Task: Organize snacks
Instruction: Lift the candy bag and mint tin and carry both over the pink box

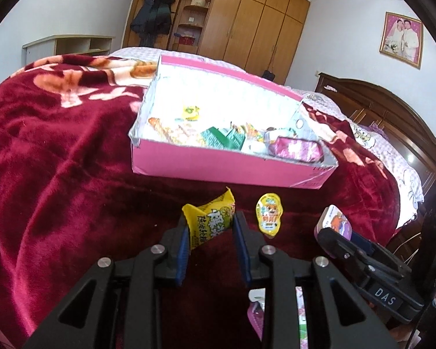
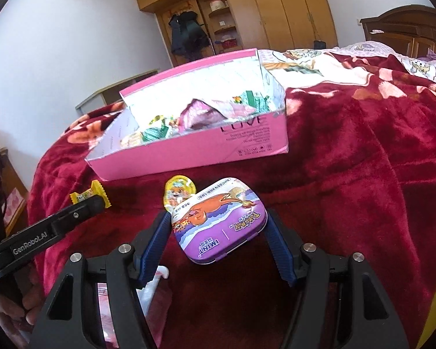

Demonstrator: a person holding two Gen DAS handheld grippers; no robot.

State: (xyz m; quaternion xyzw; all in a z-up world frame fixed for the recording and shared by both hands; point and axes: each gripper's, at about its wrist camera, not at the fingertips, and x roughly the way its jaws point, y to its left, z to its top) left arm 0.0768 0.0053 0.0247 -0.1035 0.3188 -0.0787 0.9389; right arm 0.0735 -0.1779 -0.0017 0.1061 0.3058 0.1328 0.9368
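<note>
The left tool (image 1: 209, 229) pinches a yellow snack packet (image 1: 207, 218) between its blue pads. The right tool (image 2: 218, 226) clamps a purple mint tin (image 2: 218, 221) (lid up, print upside down). Just beyond both tools a small yellow jelly cup (image 1: 269, 214) lies on the red blanket (image 1: 58, 160), and farther ahead sits the pink box (image 1: 226, 168) of snacks.

You see a pink box (image 1: 226, 171), a dark red blanket (image 1: 58, 160) with peach flowers, a yellow packet (image 1: 209, 221) with green print, and a purple mint tin (image 2: 221, 224) with an orange creature.
</note>
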